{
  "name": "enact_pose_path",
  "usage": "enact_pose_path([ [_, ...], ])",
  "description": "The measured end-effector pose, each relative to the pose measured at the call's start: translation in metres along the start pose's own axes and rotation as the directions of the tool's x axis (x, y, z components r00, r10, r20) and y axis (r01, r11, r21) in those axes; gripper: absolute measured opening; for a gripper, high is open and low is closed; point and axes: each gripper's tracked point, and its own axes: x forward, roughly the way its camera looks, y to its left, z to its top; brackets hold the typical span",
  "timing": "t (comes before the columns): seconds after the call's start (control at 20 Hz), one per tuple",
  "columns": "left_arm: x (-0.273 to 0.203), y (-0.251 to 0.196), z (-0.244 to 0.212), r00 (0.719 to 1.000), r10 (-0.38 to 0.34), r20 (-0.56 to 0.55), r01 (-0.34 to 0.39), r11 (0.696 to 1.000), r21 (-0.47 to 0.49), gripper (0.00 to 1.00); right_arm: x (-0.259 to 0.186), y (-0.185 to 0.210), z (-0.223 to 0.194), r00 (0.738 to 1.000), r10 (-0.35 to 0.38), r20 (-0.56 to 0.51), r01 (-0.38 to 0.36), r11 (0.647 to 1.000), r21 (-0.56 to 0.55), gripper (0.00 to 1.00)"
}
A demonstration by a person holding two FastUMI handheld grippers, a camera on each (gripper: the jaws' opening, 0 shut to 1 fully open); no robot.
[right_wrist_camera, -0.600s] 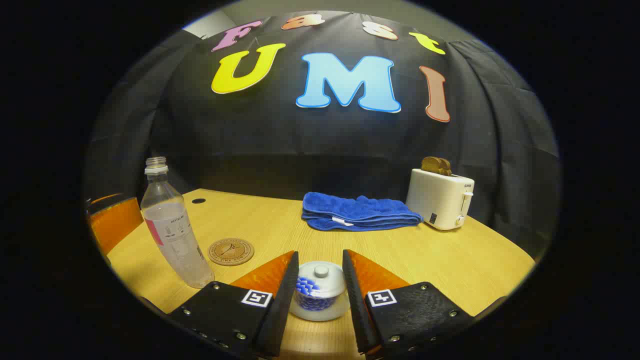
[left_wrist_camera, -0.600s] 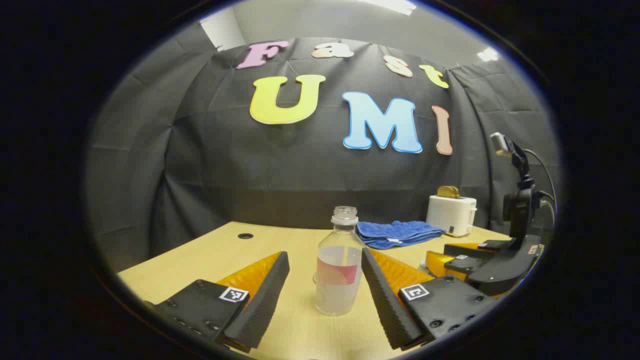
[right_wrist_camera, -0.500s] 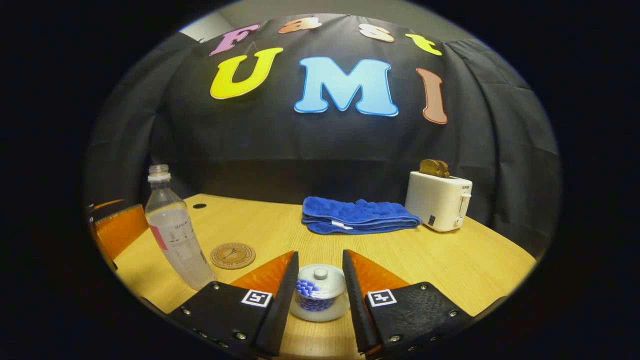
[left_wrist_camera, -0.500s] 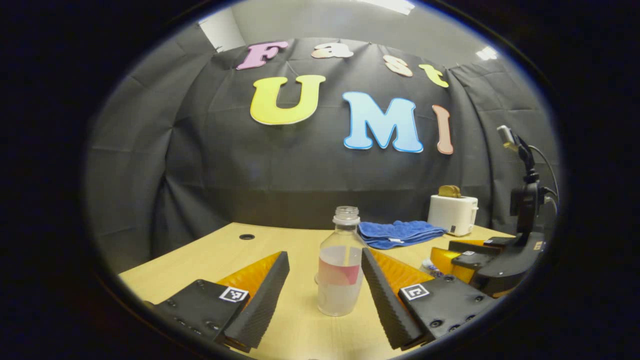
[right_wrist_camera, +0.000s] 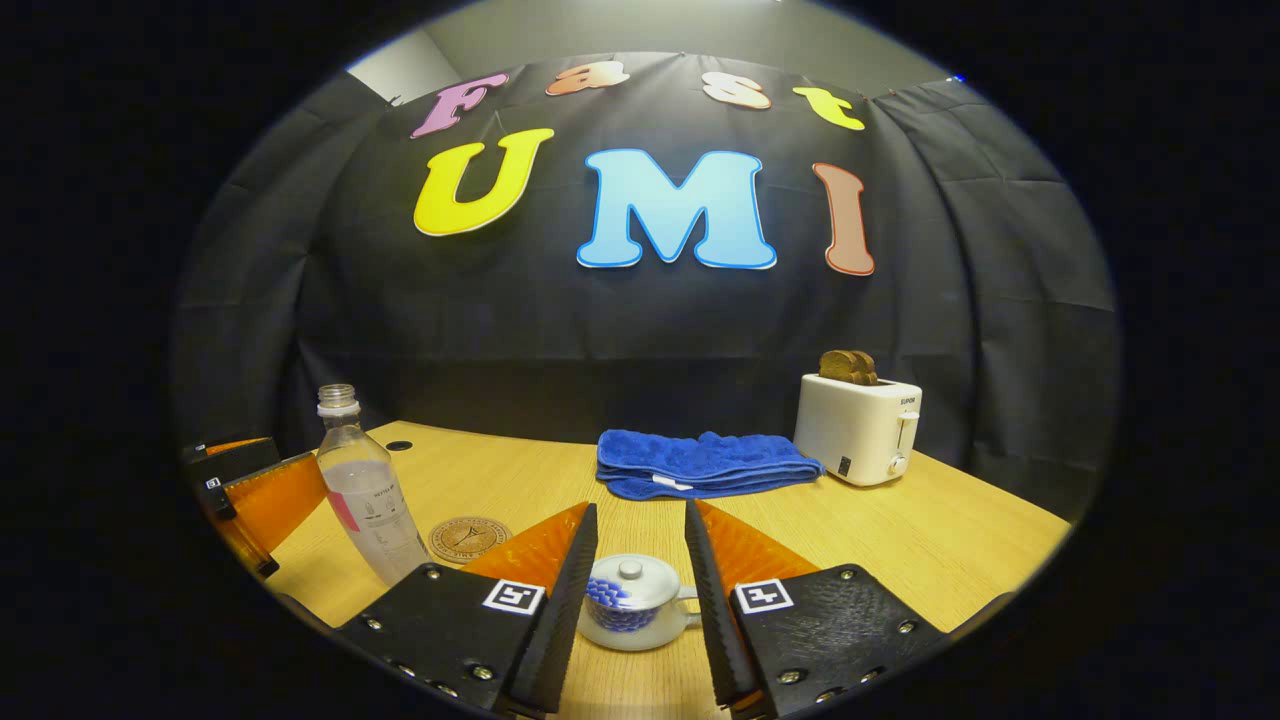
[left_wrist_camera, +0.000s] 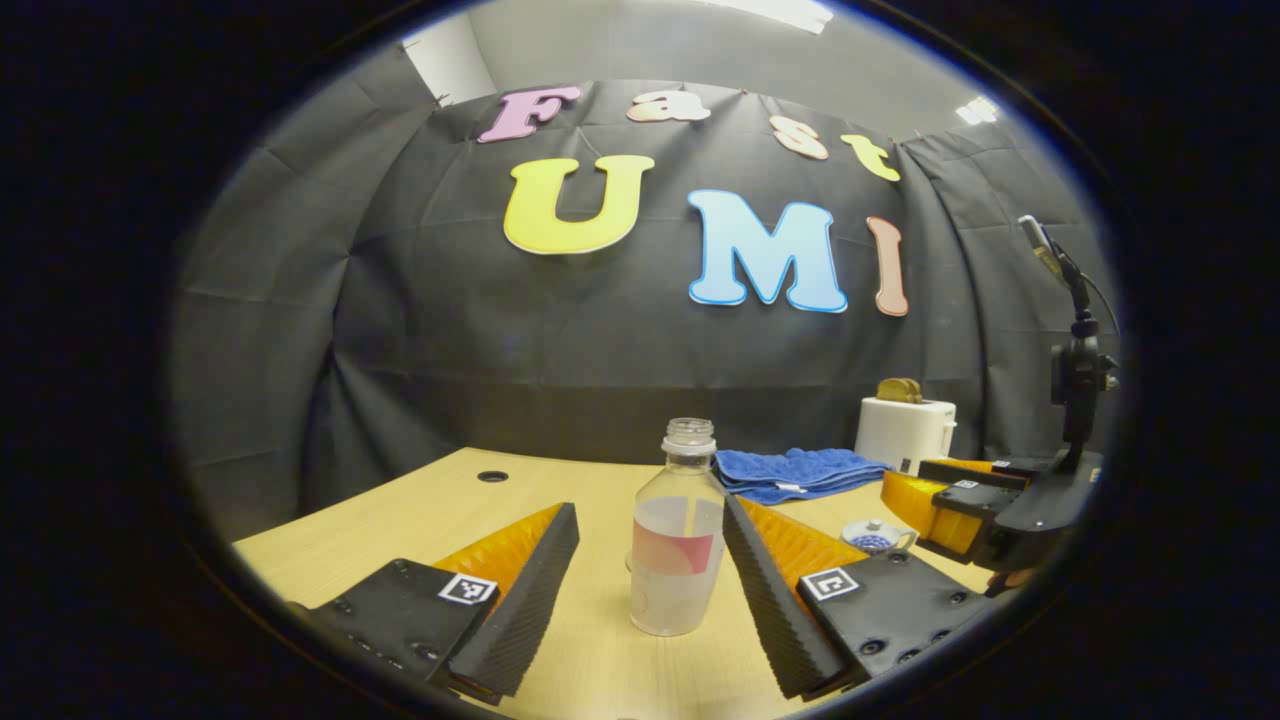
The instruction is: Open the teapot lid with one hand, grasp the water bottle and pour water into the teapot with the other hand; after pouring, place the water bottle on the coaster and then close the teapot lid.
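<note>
An uncapped clear water bottle (left_wrist_camera: 677, 540) with a pink label stands on the table between the fingers of my left gripper (left_wrist_camera: 650, 508), which is open around it; no grip shows. In the right gripper view the bottle (right_wrist_camera: 365, 490) stands at the left with the left gripper (right_wrist_camera: 262, 480) beside it. A round cork coaster (right_wrist_camera: 468, 538) lies just right of the bottle. The small white teapot (right_wrist_camera: 630, 600) with a blue pattern has its lid (right_wrist_camera: 628, 583) on. My right gripper (right_wrist_camera: 638, 512) hovers open above and behind it. In the left gripper view the teapot (left_wrist_camera: 875, 535) sits below the right gripper (left_wrist_camera: 920, 485).
A folded blue towel (right_wrist_camera: 700, 462) lies at the back of the wooden table (right_wrist_camera: 900, 530). A white toaster (right_wrist_camera: 858, 428) with bread in it stands to the towel's right. A cable hole (right_wrist_camera: 398, 445) is in the table's far left corner.
The right gripper has lifted up and drawn back from the teapot, which now looks smaller and farther off. The left gripper has stayed open around the bottle.
</note>
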Motion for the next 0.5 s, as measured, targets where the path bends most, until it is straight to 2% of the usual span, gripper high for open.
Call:
enact_pose_path([
  [0.5,0.002,0.000,-0.003,1.000,-0.003,-0.006,0.003,1.000,0.000,1.00,0.021,0.003,-0.038,0.995,0.011,-0.101,-0.013,1.000,-0.012,0.55],
])
